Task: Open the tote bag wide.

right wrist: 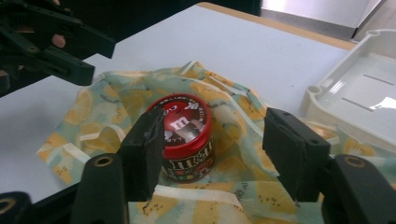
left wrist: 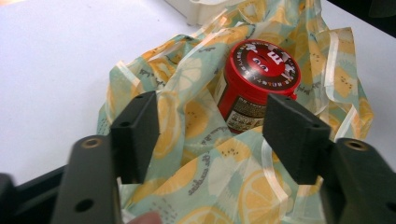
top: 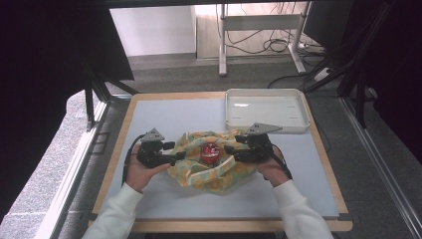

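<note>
1. High view: a thin cloth bag printed with yellow lemon slices on pale green (top: 211, 167) is seen lying crumpled on the light grey worktop (top: 164, 119), with a short red-lidded candy jar (top: 209, 152) standing upright in its open middle.
2. An empty white plastic tray (top: 266, 110) is seen at about 1 o'clock from the jar, near the bag but apart from the jar.
3. The left claw (top: 175, 157) is held at 9 o'clock of the jar, over the bag's edge. In the left gripper view its jaws stand moderately wide, with fabric lying below and between them; no pinch on the cloth can be made out.
4. The right claw (top: 234, 152) is held at 3 o'clock of the jar. Its jaws are likewise parted, with the jar (right wrist: 187, 135) seen beyond them and nothing pressed between the pads.
5. The step in hand is judged to be the gathering of the bag's rim on both sides of the jar.
6. For the next move, each claw would need to be lowered onto a fold of rim and closed, without the jar being tipped.
</note>
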A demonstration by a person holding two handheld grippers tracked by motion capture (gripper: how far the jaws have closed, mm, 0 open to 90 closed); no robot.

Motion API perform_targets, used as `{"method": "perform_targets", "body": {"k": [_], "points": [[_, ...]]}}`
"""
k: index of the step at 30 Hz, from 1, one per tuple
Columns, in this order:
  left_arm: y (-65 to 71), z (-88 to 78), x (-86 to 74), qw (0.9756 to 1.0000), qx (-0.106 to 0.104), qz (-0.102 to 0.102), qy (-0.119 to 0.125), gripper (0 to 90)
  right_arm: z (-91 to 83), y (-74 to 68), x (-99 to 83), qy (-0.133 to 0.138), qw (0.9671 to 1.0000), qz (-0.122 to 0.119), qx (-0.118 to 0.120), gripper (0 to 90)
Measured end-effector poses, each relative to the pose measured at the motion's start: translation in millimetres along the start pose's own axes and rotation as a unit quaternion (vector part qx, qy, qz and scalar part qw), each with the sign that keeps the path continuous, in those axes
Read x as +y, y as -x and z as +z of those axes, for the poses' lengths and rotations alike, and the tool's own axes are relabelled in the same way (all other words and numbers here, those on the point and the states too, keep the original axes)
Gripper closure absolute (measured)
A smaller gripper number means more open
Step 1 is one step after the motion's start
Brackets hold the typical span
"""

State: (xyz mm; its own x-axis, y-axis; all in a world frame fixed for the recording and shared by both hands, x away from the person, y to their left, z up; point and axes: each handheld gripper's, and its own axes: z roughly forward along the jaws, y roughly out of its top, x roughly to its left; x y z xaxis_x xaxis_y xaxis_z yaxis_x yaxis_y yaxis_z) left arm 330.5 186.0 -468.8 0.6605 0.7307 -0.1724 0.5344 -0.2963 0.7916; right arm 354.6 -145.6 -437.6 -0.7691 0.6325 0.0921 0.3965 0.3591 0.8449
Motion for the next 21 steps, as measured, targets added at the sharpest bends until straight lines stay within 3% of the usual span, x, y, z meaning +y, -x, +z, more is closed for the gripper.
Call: {"method": "perform_targets", "body": {"k": [9, 14, 21], "points": [[6.1, 21.0, 10.0, 0.9993, -0.002, 0.032, -0.019, 58.3, 7.1, -0.4, 1.7, -0.011, 0.9999, -0.003, 0.007, 52.0], [2.2, 32.5, 10.5, 0.9987, -0.016, 0.028, -0.039, 78.1, 17.0, -0.2, 0.8, -0.032, 0.9994, -0.006, 0.014, 67.2], [-1.3, 45.4, 14.1, 0.9976, -0.031, 0.029, -0.055, 90.0, 26.4, -1.9, 2.2, -0.051, 0.9983, -0.017, 0.021, 84.4]]}}
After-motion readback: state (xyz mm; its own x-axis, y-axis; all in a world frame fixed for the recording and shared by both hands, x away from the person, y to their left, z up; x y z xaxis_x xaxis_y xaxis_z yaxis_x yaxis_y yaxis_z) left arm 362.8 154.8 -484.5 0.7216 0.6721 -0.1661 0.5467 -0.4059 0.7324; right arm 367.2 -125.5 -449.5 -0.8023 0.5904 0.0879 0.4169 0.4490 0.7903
